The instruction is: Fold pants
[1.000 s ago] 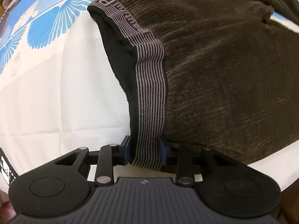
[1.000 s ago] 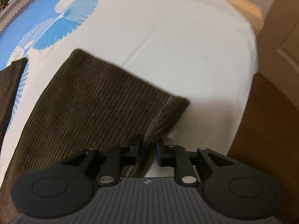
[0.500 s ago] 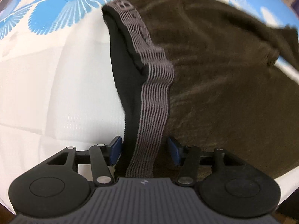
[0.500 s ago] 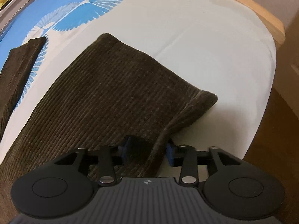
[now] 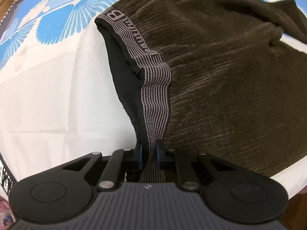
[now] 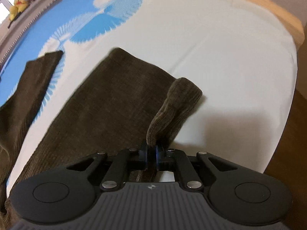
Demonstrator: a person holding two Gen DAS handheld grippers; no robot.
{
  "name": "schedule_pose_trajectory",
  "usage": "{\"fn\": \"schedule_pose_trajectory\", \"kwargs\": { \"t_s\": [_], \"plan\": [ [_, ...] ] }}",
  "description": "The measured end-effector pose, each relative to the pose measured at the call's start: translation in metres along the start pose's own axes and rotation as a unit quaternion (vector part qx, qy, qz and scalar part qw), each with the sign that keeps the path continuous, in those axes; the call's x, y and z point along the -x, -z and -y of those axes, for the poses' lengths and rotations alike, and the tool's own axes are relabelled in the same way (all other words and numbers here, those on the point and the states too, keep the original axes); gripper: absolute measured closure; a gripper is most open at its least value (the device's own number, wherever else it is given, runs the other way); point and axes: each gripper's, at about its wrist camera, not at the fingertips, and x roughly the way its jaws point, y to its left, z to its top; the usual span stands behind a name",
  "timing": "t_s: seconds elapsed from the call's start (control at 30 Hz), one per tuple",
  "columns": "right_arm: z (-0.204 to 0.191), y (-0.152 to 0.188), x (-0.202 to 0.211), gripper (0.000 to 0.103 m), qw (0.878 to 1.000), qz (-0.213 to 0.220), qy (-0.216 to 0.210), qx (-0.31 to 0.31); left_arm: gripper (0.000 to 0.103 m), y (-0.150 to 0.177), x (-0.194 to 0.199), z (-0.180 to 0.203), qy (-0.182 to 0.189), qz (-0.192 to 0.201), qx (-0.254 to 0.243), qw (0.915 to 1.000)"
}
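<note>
Dark brown corduroy pants (image 5: 220, 72) lie spread on a bed. In the left wrist view my left gripper (image 5: 149, 156) is shut on the striped grey elastic waistband (image 5: 153, 95) and lifts its near corner off the sheet. In the right wrist view my right gripper (image 6: 151, 156) is shut on the hem corner of the near pant leg (image 6: 115, 103), which bunches upward between the jaws. The other pant leg (image 6: 32, 80) lies flat to the left.
The bed has a white sheet (image 6: 220, 57) with a blue shell-pattern area (image 5: 55, 23). A wooden bed frame edge (image 6: 278, 13) runs at the far right, with brown floor (image 6: 291, 153) beyond. Stuffed toys (image 6: 21, 2) sit at the far left.
Both grippers opened wider half a second ago, then closed tight on the fabric. The waistband and the leg hem now bunch up and rise off the sheet.
</note>
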Motion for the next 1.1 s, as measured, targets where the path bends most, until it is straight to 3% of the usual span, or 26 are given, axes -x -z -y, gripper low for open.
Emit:
{"fn": "schedule_pose_trajectory", "kwargs": {
  "t_s": [0.03, 0.1, 0.2, 0.3, 0.37, 0.5, 0.67, 0.73, 0.8, 0.97, 1.1],
  "plan": [
    [0.0, 0.001, 0.0, 0.093, 1.0, -0.004, 0.01, 0.005, 0.084, -0.001, 0.001, 0.001, -0.002, 0.002, 0.001, 1.0],
    [-0.002, 0.003, 0.002, 0.079, 0.999, -0.004, 0.039, 0.012, 0.083, -0.001, 0.011, 0.004, -0.013, 0.019, -0.003, 0.9997],
    [0.006, 0.003, 0.014, 0.075, 0.995, 0.017, 0.092, -0.016, 0.082, -0.007, 0.038, 0.01, -0.04, 0.078, 0.007, 0.9961],
    [0.005, 0.001, 0.033, 0.075, 0.991, 0.069, 0.108, -0.03, 0.079, -0.019, 0.054, 0.027, -0.008, 0.124, 0.016, 0.9921],
    [-0.003, 0.0, 0.047, 0.075, 0.987, 0.116, 0.105, -0.023, 0.078, -0.025, 0.053, 0.05, 0.011, 0.121, -0.004, 0.9926],
    [-0.027, -0.002, 0.064, 0.075, 0.982, 0.186, 0.043, 0.008, 0.072, -0.042, 0.042, 0.102, 0.019, 0.125, -0.07, 0.9895],
    [-0.071, 0.002, 0.062, 0.075, 0.977, 0.182, -0.087, 0.066, 0.069, -0.061, 0.023, 0.136, 0.02, 0.106, -0.097, 0.9894],
    [-0.089, 0.0, 0.059, 0.077, 0.972, 0.182, -0.117, 0.09, 0.069, -0.065, 0.021, 0.144, 0.014, 0.11, -0.103, 0.9885],
    [-0.106, -0.003, 0.053, 0.09, 0.967, 0.179, -0.144, 0.108, 0.07, -0.074, 0.026, 0.149, 0.024, 0.127, -0.09, 0.9875],
    [-0.137, -0.029, 0.039, 0.091, 0.965, 0.158, -0.187, 0.093, 0.072, -0.098, 0.05, 0.175, 0.078, 0.197, -0.05, 0.9761],
    [-0.152, -0.053, 0.013, 0.09, 0.965, 0.146, -0.205, 0.066, 0.074, -0.117, 0.061, 0.207, 0.097, 0.235, -0.056, 0.9655]
  ]
}}
